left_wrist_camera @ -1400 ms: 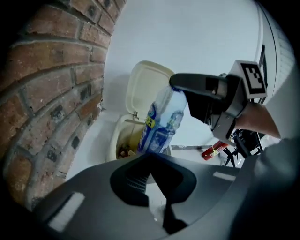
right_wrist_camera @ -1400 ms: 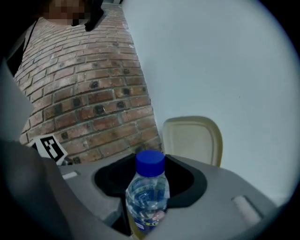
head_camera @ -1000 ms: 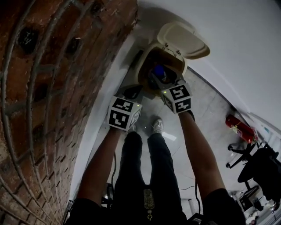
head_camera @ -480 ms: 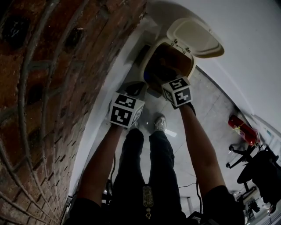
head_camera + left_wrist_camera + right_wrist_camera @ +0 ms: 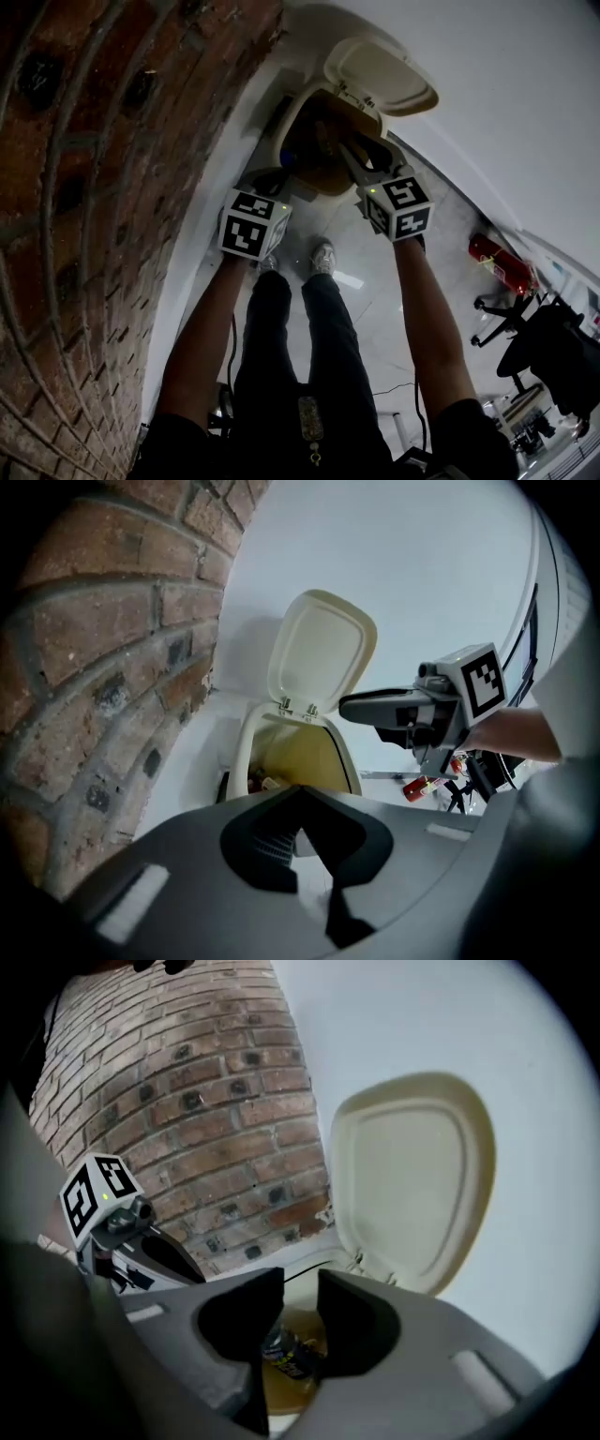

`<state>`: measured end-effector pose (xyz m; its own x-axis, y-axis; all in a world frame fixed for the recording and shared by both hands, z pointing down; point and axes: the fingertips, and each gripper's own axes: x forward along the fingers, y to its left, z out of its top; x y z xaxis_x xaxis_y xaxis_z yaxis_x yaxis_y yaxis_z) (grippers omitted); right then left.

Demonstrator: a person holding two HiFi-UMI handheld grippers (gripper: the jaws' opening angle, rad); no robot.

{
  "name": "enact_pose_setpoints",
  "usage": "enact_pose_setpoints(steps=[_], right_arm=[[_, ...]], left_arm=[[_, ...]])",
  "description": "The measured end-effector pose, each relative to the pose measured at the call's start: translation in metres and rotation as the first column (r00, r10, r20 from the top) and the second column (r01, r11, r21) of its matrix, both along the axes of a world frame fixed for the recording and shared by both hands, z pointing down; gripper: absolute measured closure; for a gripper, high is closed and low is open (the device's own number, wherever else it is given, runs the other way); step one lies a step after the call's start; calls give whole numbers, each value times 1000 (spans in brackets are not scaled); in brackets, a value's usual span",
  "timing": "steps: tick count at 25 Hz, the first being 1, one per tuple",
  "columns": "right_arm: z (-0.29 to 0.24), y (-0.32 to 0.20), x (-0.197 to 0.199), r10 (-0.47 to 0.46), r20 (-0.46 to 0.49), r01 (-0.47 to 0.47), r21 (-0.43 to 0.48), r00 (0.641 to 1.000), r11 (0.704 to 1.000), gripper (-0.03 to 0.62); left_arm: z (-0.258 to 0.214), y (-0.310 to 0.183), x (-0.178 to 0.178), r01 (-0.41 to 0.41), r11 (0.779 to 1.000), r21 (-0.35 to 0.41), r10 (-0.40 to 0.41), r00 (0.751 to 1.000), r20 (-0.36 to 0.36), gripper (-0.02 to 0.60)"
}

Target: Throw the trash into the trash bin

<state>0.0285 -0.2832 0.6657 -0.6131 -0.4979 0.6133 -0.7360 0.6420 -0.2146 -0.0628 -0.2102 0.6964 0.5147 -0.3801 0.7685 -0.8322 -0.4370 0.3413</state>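
Just beyond the closing jaws of the right gripper [image 5: 298, 1288], nothing pinched: bottle [image 5: 289, 1354] down inside the trash bin [image 5: 242, 757], lid [image 5: 412, 1185] tipped up behind. Left gripper [image 5: 300, 803] pressed together, empty, just short of the bin. Brick wall [image 5: 206, 1101] to its left, white wall [image 5: 422, 574] ahead, grey floor [image 5: 367, 309] beneath, fire extinguisher [image 5: 494, 262] well off right.

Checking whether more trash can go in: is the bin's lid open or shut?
Open. The lid stands swung back on its hinges above the trash bin, whose mouth is uncovered, with a bottle visible inside.
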Motion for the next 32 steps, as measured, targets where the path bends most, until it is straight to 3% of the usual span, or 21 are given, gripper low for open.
enact_pose_setpoints(steps=[5,12,16,22,27,32], right_arm=[[-65,-17,35,37,1,-37,97,999,995,591],[-165,-65,63,111,54,-121,244,992,962,591],[-176,-107,78,198,42,-202,281,979,938,591],[-143,-135,89,231,-47,-220,163,972,962,591],[-123,-113,74,115,-58,-114,16,992,993,592],[-103,-63,57,17,-56,-21,-62,998,998,592]], left_arm=[[-27,-20,16,-5,999,35,6,1000,-15,575],[-81,-54,40,-46,993,111,49,998,-25,575],[-105,-66,36,-43,988,146,45,999,-12,575],[-115,-65,28,-10,987,159,13,1000,-19,575],[-102,-51,18,9,991,136,-9,1000,-1,575],[-110,-54,6,36,985,171,-39,999,18,575]])
